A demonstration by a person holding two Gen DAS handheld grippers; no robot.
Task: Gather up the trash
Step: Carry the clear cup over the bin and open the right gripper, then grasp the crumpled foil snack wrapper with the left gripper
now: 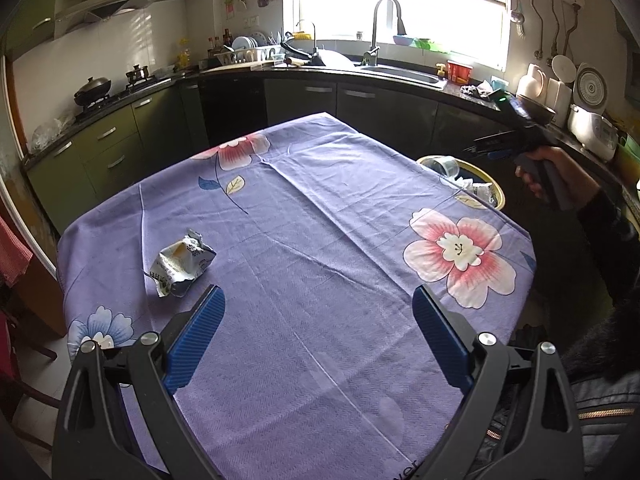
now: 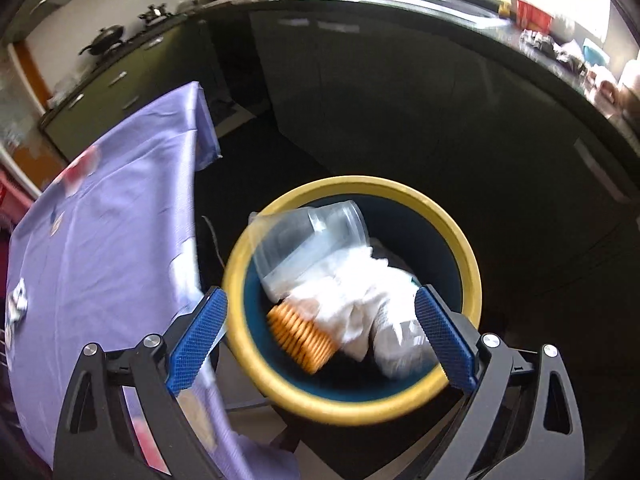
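A crumpled white snack wrapper lies on the purple flowered tablecloth, just left of and beyond my left gripper, which is open and empty. Past the table's right edge stands a bin with a yellow rim. My right gripper hovers open above it, pads touching nothing. A clear plastic cup, blurred, lies tilted over the bin's near-left rim. Inside the bin are a stack of round crackers, white crumpled paper and a grey wrapper.
In the left wrist view a hand holds the right gripper over the bin at the far right. Dark kitchen cabinets, a sink and a stove surround the table. A red chair stands left.
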